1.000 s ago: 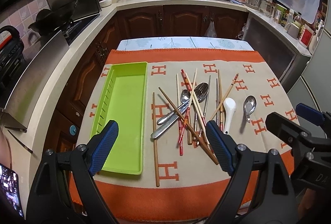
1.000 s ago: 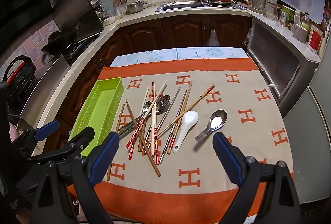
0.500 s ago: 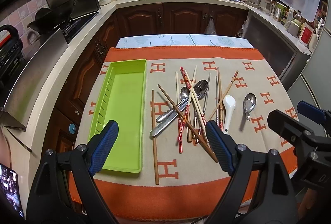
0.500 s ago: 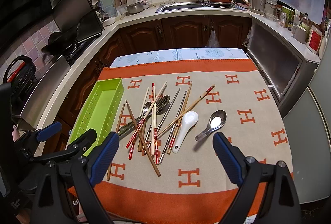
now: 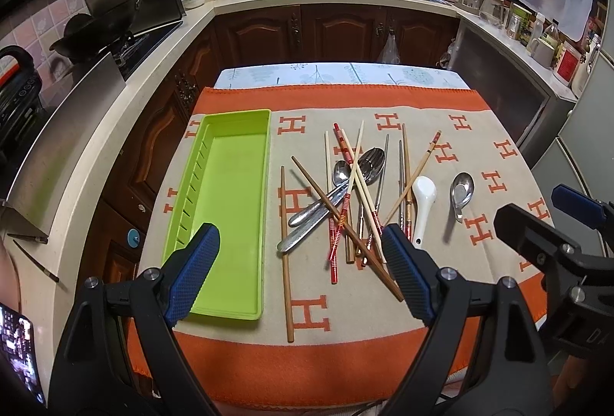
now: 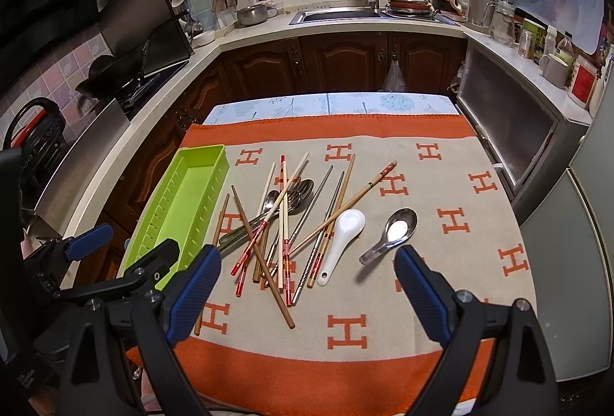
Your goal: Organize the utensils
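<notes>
Both tools hang above the near edge of the tabletop with nothing in them. The left tool (image 5: 299, 274) stands wide open, its blue pads spread from the tray to the near ends of the chopsticks; the right tool (image 6: 307, 293) is just as wide, framing the pile and the two loose spoons.

The green tray (image 5: 226, 208) lies empty on the left of the orange-and-beige cloth (image 5: 383, 358). Just to its right is the heap: wooden and red-banded chopsticks (image 5: 358, 201) crossed over two long steel spoons (image 5: 326, 212), with a pair of thin metal sticks among them. One brown chopstick (image 5: 285, 255) lies alone between heap and tray. A white soup spoon (image 5: 422, 203) sits beside the heap, perhaps touching a stick, and a short steel spoon (image 5: 460, 193) lies apart on the right.

I'd say nothing is sorted yet. The chopsticks look light, stiff and thin; lying flat on cloth they'd want pinching across the shaft near the middle, or they'll tip. The lone one looks the easy start, since lifting from the tangle may drag its neighbours. The metal pieces are likely slick and a bit heavier, so grip the handle close to the bowl. The white spoon looks ceramic, breakable and smooth: take it by the handle and set it down gently.
</notes>
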A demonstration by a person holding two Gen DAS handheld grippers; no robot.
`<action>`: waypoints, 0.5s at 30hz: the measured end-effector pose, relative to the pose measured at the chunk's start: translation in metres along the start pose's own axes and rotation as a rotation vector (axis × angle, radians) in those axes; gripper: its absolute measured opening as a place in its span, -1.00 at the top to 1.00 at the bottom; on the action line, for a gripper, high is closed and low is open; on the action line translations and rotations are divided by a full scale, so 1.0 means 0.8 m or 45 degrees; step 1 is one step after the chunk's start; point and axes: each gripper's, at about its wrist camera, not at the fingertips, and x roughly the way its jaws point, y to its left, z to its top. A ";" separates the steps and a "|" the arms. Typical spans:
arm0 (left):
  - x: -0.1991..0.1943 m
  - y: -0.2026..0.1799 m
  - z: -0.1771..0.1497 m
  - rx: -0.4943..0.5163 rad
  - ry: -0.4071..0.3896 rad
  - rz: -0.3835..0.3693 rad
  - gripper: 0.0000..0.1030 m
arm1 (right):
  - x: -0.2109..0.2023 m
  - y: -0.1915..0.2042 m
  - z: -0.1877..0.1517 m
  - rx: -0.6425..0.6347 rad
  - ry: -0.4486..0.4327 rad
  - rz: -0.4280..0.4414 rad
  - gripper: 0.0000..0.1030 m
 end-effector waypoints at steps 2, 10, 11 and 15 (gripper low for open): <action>0.000 0.001 0.000 0.000 -0.002 0.000 -0.65 | 0.000 0.000 0.000 0.000 0.000 0.000 -0.79; -0.003 -0.006 -0.002 0.012 -0.019 -0.003 -0.65 | -0.008 0.000 0.002 -0.012 -0.028 0.006 -0.79; -0.004 -0.005 -0.002 0.011 -0.021 -0.010 -0.65 | -0.009 -0.001 0.003 -0.012 -0.033 0.011 -0.75; -0.005 -0.006 0.005 0.019 -0.027 -0.096 -0.65 | -0.012 -0.005 0.007 -0.024 -0.047 0.012 -0.65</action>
